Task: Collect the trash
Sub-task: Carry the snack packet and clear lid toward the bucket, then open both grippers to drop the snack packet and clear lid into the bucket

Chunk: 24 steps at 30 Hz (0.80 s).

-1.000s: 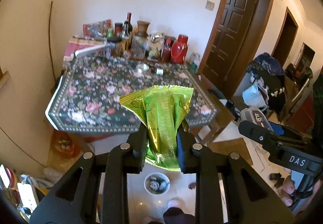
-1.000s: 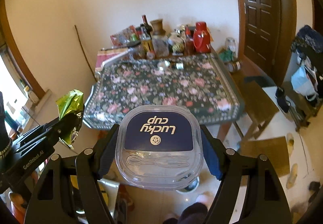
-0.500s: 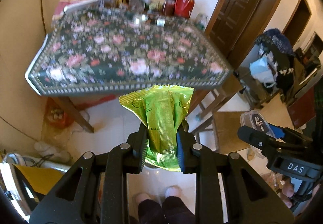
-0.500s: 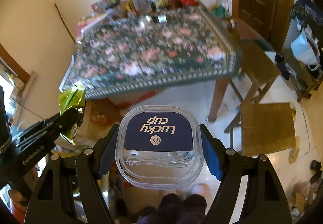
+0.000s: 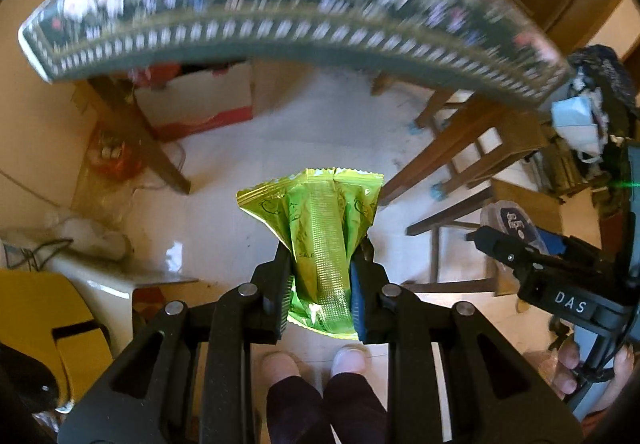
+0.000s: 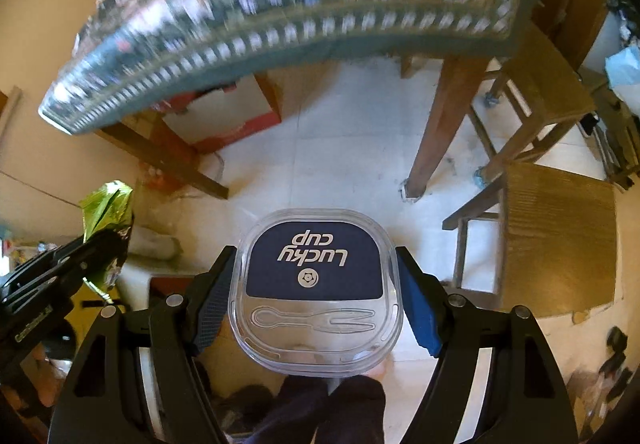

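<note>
Both tongs have dropped since a second ago: counter [image 5: 280, 32] now sits above them, blurred, floor fills the view. Left tongs [image 5: 322, 276] clamped on one green wrapper [image 5: 320, 244], which sticks out past the tips. Right tongs [image 6: 316, 292] clamped on one clear lidded cup [image 6: 316, 296], held between the pads. Two trash items total.
</note>
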Tool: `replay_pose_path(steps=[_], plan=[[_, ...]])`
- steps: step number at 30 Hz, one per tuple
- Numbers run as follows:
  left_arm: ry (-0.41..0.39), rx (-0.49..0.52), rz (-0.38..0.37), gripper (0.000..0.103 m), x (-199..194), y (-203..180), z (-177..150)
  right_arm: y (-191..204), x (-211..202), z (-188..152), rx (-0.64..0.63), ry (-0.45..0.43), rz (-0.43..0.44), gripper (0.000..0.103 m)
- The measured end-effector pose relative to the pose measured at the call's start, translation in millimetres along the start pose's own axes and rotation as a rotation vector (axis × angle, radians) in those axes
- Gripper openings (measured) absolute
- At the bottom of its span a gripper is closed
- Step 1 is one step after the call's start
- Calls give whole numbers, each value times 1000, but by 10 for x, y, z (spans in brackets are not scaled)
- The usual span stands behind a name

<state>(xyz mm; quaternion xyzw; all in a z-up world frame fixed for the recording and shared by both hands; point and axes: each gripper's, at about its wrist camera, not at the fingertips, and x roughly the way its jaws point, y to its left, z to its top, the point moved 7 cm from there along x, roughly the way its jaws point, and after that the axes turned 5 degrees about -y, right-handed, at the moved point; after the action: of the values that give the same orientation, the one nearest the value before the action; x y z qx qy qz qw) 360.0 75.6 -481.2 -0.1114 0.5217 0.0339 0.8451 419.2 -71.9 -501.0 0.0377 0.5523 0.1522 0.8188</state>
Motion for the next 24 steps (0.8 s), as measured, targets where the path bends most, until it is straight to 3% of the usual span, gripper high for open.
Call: replay_pose_path(steps=[7, 14, 24], plan=[[65, -65, 42, 24, 800, 296, -428, 4, 838, -256, -58, 44, 16, 74], [114, -100, 37, 24, 1363, 421, -716, 5, 1425, -415, -81, 69, 61, 76], [150, -85, 25, 24, 1725, 354, -820, -63, 1671, -580, -76, 123, 120, 76]])
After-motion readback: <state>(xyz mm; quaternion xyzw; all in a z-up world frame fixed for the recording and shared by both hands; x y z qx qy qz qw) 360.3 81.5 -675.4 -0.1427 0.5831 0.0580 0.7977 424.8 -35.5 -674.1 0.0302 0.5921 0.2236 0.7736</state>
